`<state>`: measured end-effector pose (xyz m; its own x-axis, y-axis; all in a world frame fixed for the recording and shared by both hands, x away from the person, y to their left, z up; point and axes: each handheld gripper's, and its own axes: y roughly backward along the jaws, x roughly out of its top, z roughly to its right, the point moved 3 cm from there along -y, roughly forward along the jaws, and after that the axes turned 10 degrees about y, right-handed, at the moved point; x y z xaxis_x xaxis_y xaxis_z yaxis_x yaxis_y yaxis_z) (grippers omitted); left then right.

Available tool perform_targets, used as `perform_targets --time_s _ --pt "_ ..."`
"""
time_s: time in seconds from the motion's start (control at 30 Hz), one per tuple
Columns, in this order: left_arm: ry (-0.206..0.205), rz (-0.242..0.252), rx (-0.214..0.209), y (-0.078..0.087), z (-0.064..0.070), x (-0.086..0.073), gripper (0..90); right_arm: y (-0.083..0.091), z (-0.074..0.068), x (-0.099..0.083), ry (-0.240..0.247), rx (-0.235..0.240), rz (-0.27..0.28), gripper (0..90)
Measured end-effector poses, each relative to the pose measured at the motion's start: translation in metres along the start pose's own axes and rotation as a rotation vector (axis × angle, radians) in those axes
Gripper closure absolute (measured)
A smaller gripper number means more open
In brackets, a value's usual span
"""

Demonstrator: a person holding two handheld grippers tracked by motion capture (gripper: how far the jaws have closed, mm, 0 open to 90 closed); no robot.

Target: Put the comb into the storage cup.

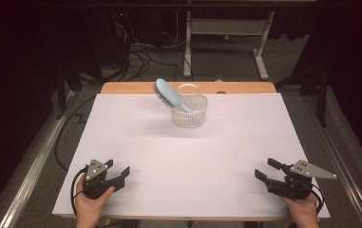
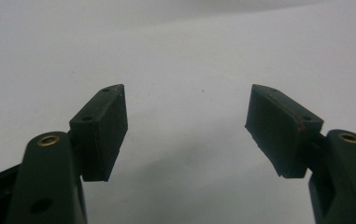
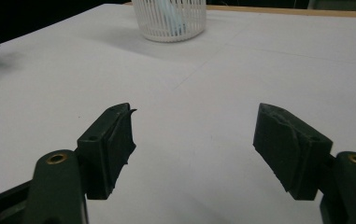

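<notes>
white tabletop (image 1: 136,142); blue hairbrush (image 1: 168,93) propped handle-down in white basket (image 1: 197,116), far centre. likely light, stiff, smooth plastic; best gripped at the exposed head. left gripper (image 1: 120,173) and right gripper (image 1: 265,169): jaws wide apart, empty.

A blue hairbrush (image 1: 169,95) leans handle-down in a white basket (image 1: 189,118), well apart from each hand-held gripper.

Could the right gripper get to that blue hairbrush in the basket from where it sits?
Probably yes: the right gripper is open, and bare table lies between it and the hairbrush, whose head sticks out over the basket rim.
</notes>
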<state>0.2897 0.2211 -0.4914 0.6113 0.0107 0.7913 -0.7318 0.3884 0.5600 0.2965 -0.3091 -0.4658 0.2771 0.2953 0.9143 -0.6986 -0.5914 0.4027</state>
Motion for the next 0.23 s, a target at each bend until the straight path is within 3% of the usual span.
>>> perform_targets --time_s 0.23 --pt "0.004 0.001 -0.001 -0.0003 0.0001 0.0002 30.3 0.0003 0.0000 0.0001 0.002 0.000 0.001 29.2"
